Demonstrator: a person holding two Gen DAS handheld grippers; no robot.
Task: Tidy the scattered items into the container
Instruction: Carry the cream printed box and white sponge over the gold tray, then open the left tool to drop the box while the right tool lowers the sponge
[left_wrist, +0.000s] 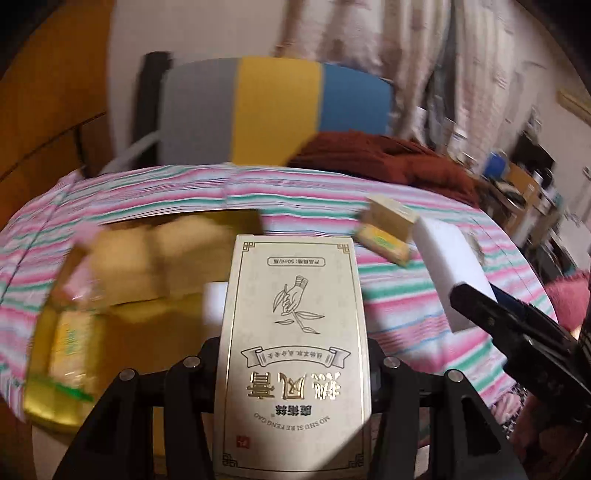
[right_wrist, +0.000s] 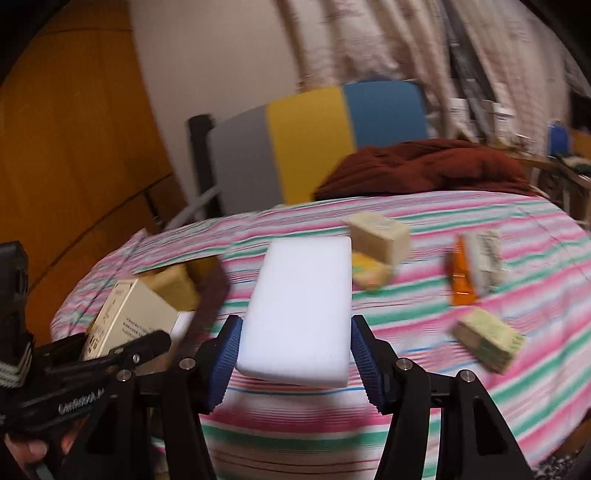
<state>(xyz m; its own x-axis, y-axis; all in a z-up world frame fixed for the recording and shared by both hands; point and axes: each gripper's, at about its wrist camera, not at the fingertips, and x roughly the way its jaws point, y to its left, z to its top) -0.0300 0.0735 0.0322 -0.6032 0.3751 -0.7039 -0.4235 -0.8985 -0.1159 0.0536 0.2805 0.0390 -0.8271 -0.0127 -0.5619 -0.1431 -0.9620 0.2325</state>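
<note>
My left gripper (left_wrist: 291, 354) is shut on a cream box with gold print (left_wrist: 291, 314), held over the near edge of a gold cardboard container (left_wrist: 44, 406). Tan blocks (left_wrist: 177, 251) and a yellow-green packet (left_wrist: 70, 343) lie inside it. My right gripper (right_wrist: 295, 354) is shut on a white foam block (right_wrist: 299, 306), its blue pads (right_wrist: 225, 358) pressing both long sides above the striped cloth. In the right wrist view the left gripper (right_wrist: 147, 343) and its cream box (right_wrist: 129, 317) hang at the left by the container (right_wrist: 210, 273).
Scattered on the striped tablecloth (right_wrist: 424, 387): a cream box (right_wrist: 380, 236), a yellow packet (right_wrist: 369, 273), an orange item with a pale box (right_wrist: 461, 280) and a greenish pack (right_wrist: 487, 339). Behind the table are a grey-yellow-blue chair (right_wrist: 306, 140) and a maroon cloth (right_wrist: 424, 166).
</note>
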